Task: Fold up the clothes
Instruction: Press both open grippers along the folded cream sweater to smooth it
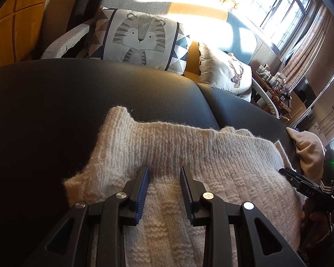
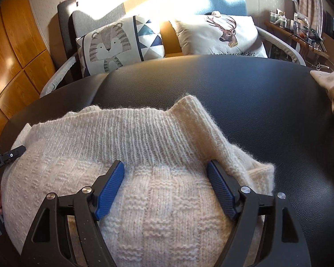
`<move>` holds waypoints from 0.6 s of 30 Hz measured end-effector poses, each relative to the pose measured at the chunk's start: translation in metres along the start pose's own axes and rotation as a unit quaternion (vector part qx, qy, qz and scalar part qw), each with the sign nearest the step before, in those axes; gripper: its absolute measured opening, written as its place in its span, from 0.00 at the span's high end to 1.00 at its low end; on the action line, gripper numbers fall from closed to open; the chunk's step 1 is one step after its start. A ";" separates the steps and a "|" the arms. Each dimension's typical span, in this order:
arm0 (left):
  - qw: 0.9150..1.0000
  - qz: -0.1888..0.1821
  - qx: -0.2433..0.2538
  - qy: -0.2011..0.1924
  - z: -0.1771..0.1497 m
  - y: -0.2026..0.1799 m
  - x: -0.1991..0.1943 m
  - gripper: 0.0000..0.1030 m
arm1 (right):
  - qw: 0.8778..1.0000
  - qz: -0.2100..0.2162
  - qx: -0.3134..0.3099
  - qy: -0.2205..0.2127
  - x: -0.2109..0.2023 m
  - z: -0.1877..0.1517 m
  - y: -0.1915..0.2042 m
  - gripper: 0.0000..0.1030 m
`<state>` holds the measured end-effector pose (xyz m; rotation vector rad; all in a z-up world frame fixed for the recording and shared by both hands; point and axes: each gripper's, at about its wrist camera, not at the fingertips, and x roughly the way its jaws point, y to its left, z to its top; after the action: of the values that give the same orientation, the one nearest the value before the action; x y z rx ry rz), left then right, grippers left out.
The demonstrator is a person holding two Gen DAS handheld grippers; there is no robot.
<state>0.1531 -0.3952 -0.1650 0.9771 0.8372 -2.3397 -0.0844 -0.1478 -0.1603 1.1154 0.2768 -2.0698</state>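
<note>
The right gripper (image 2: 165, 185) is held wide open over the cream knitted sweater (image 2: 127, 155), nothing pinched between its blue pads (image 2: 110, 189). The left gripper (image 1: 164, 189) is seen with its jaws narrowly parted, the knit lying under the gap and apparently not clamped. Beneath both tools the black leather surface (image 2: 245, 93) is spread, the sweater lying folded on it, ribbed hem just ahead of the fingertips. A beige cloth (image 2: 331, 89) lies well off to the right. If only the top layer is caught, the fold could be dragged askew; the fuzzy yarn could be snagged by the ridged pads.
</note>
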 end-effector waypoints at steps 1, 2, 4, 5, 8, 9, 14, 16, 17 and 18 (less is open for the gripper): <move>1.000 0.001 0.000 0.000 0.000 0.000 0.000 0.72 | 1.000 0.000 0.000 -0.002 0.000 0.000 0.000 0.23; 1.000 0.003 0.001 -0.001 -0.001 -0.001 0.000 0.72 | 1.000 -0.001 0.000 -0.003 -0.001 -0.001 0.001 0.23; 1.000 0.008 0.003 -0.003 -0.002 -0.003 0.000 0.71 | 1.000 -0.002 0.000 -0.006 -0.001 -0.001 0.001 0.23; 1.000 0.013 0.007 -0.003 -0.002 -0.004 0.000 0.71 | 1.000 -0.002 0.000 -0.007 -0.001 -0.001 0.002 0.23; 1.000 0.026 0.012 0.000 -0.001 -0.010 0.002 0.68 | 1.000 -0.005 0.002 -0.002 -0.004 0.000 0.002 0.23; 1.000 0.029 0.011 0.002 -0.001 -0.011 0.002 0.67 | 1.000 -0.005 0.003 0.002 -0.006 0.000 0.002 0.22; 1.000 0.024 0.002 0.012 0.000 -0.012 -0.006 0.61 | 1.000 -0.029 -0.002 -0.007 -0.027 -0.002 0.012 0.21; 1.000 0.026 0.004 0.011 -0.001 -0.015 -0.011 0.55 | 0.999 -0.034 -0.010 -0.017 -0.038 -0.005 0.018 0.17; 0.999 0.029 0.010 0.012 -0.002 -0.017 -0.013 0.48 | 0.999 -0.038 -0.017 -0.022 -0.042 -0.007 0.022 0.16; 0.999 0.034 0.021 0.016 -0.003 -0.022 -0.013 0.46 | 0.998 -0.043 -0.024 -0.024 -0.045 -0.008 0.026 0.15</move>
<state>0.1494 -0.3754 -0.1491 1.0458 0.7578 -2.2970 -0.0461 -0.1381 -0.1260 1.0398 0.3550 -2.1512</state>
